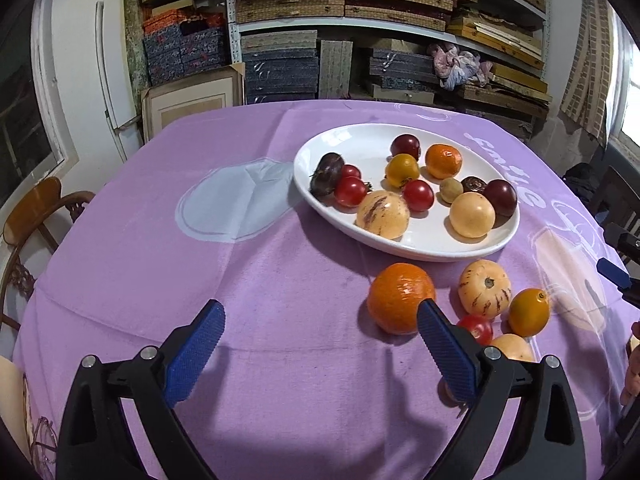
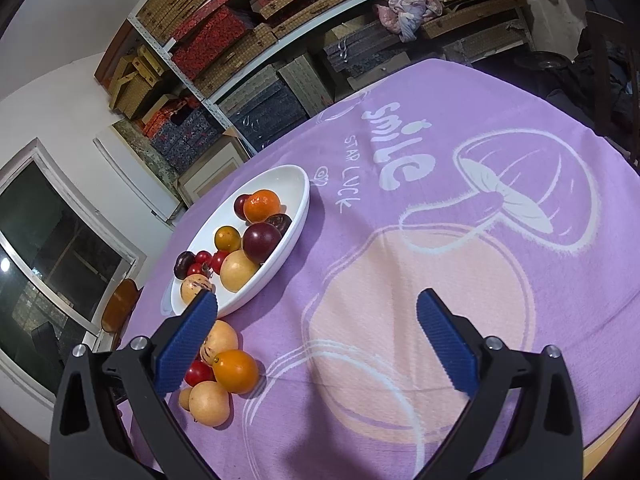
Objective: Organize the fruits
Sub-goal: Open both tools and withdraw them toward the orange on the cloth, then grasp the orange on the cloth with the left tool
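Note:
A white oval plate (image 1: 420, 250) holds several fruits: tomatoes, plums, an orange and pale melons. It also shows in the right wrist view (image 2: 298, 216). Loose fruits lie on the cloth in front of it: a big orange (image 1: 398, 296), a striped pale melon (image 1: 484, 288), a yellow-orange fruit (image 1: 529, 312), a red tomato (image 1: 478, 328). My left gripper (image 1: 322, 322) is open and empty, its right finger just before the big orange. My right gripper (image 2: 316, 316) is open and empty, right of the loose fruits, among them the yellow-orange fruit (image 2: 235, 371).
A purple printed cloth (image 1: 280, 280) covers the round table. A wooden chair (image 1: 36, 216) stands at the left edge. Shelves stacked with boxes (image 1: 360, 20) fill the back wall. The right gripper's blue tip (image 1: 614, 272) shows at the right edge.

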{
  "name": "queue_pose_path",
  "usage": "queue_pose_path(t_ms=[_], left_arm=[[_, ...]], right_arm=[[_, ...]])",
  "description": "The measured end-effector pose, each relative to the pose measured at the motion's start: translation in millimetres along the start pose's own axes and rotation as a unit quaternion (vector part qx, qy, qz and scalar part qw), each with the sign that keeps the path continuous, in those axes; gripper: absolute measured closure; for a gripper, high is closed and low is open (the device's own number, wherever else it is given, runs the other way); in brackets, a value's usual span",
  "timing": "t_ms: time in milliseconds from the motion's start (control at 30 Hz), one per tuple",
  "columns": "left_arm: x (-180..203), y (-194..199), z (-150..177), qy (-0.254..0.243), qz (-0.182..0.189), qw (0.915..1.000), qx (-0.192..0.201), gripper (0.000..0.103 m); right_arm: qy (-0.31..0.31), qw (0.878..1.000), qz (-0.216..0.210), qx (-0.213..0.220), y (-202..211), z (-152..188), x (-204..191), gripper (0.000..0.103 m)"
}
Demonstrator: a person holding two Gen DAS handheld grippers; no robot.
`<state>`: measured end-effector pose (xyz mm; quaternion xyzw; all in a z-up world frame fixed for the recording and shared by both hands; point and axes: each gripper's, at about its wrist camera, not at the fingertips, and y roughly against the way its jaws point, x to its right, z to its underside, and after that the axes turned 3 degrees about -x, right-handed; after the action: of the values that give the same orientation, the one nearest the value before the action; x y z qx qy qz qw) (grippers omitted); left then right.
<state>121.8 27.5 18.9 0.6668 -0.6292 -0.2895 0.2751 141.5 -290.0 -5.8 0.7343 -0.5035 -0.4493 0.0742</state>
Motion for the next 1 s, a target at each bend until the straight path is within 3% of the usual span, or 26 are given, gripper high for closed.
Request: queue_pose_path(t_ms=[267,633,833,1000], left_arm=[[34.6,-17.3,-12.3,-0.036,-0.010,0.9993,-0.005,0.005],[18.2,-31.2,-9.6,-0.005,-0.007,0.9998,-0.019,0.007],[19.1,-31.5,-11.1,-0.009,0.012,0.9998,-0.015,0.024],[27.3,-34.9,-6.6,-0.023,0.027,0.9989,-0.030,0.030]], right_arm=[[0.001,1.000,-0.001,0.002,-0.3,0.2,0.7,0.005],[-0.003,1.000,0.001,-0.005,-3.8,3.0,0.6,0.005],[-0.007,1.000,0.003,-0.006,-3.6,4.0,1.4,0.004],[-0.008,1.000,0.003,-0.006,-3.8,3.6,1.7,0.004]])
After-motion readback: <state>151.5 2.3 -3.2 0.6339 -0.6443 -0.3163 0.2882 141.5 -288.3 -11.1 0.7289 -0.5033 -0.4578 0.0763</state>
